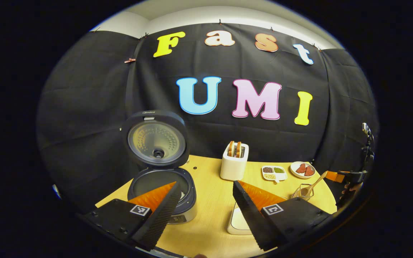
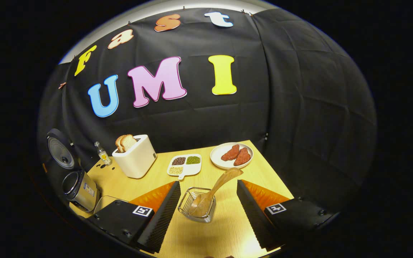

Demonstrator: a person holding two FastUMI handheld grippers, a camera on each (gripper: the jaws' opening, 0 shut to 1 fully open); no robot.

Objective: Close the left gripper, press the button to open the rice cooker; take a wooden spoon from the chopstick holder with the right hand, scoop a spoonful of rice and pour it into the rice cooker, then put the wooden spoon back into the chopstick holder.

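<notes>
We see the dark round rice cooker [image 1: 161, 186] standing with its lid [image 1: 155, 139] swung fully up, the empty inner pot exposed; we take it as our landmark on the pale wooden table [image 1: 210, 222]. Our left gripper [image 1: 203, 209] hovers just in front of the cooker with its fingers spread wide, grasping nothing; one finger overlaps the cooker's front rim in the left gripper view. To the right of the cooker stands a white toaster [image 1: 234, 162] with two slices of bread in its slots; farther right lie a small white divided dish of grains [image 1: 274, 172] and a white round plate with red meat pieces [image 1: 302, 169]; a white rectangular container [image 1: 238, 220] sits right of the cooker's front, partly hidden by a finger. Well to the right of the cooker, the clear wire-framed chopstick holder [image 2: 197, 205] holds the light wooden spoon [image 2: 213, 191], bowl down, handle leaning up toward the plate. Our right gripper [image 2: 206, 209] sits with its fingers released on either side of the holder, touching neither holder nor spoon.
</notes>
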